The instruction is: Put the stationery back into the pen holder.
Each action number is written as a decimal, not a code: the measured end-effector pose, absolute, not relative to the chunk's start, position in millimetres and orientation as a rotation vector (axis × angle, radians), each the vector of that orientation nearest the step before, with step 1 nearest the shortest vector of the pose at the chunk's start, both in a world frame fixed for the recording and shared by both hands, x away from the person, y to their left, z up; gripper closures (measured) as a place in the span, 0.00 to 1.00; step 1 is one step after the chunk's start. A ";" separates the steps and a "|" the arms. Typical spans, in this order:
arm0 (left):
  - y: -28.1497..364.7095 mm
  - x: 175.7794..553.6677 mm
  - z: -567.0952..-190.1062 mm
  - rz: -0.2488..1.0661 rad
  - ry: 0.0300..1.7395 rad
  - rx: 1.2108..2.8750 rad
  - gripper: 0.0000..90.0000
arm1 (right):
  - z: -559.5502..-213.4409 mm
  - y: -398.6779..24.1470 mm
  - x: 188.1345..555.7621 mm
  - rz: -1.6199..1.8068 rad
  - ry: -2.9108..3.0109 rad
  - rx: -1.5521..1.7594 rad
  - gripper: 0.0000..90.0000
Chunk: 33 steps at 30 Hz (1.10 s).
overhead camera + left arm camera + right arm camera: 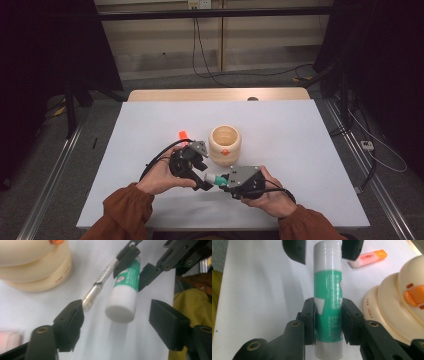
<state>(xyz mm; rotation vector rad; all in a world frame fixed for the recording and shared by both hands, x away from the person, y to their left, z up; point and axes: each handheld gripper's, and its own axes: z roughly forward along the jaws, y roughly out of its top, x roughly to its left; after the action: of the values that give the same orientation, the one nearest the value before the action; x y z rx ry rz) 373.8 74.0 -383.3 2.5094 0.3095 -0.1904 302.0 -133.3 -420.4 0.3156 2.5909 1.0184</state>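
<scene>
High view: I hold my left gripper (204, 176) and my right gripper (223, 179) tip to tip over the near middle of the white table (300, 150). The glue stick (215, 178), green with a white cap, lies level between them. A cream duck-faced pot (225, 145) stands just behind both grippers. An orange highlighter (183, 135) lies to the left of the pot, near my left gripper.

Left gripper view: my jaws stand spread, one on each side of the glue stick's (124, 290) white cap end, and neither pad touches it. Farther along, my right gripper (131, 270) pinches the green body. A clear pen (98, 283) lies on the table beside the stick, its tip close to my left-hand jaw. The pot's (37, 265) base is at upper left.

Right gripper view: my jaws are pressed against the green label of the glue stick (328, 305), gripping it on both sides. My left gripper's (323, 250) jaws flank the cap end without contact. The highlighter (368, 257) lies beyond; the pot (397, 310) sits at right.
</scene>
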 end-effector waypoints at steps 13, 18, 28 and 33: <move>105.3 376.0 -393.0 -0.061 0.458 2.400 0.07 | -420.9 -151.6 311.9 1.122 2.569 0.549 0.74; 115.7 372.9 -395.5 -0.009 0.482 2.379 0.06 | -420.2 -157.5 315.8 1.173 2.542 0.632 0.74; 134.5 365.4 -409.3 0.096 0.564 2.296 0.06 | -415.8 -171.6 321.2 1.267 2.415 0.799 0.74; 146.5 360.4 -413.9 0.131 0.609 2.243 0.07 | -413.7 -176.7 322.3 1.316 2.380 0.842 0.74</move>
<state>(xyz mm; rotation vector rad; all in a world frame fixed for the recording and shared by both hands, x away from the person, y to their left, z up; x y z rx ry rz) 360.4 146.5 -413.9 2.2430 0.6086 0.1309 322.3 -176.7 -413.7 0.8418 2.3797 1.3163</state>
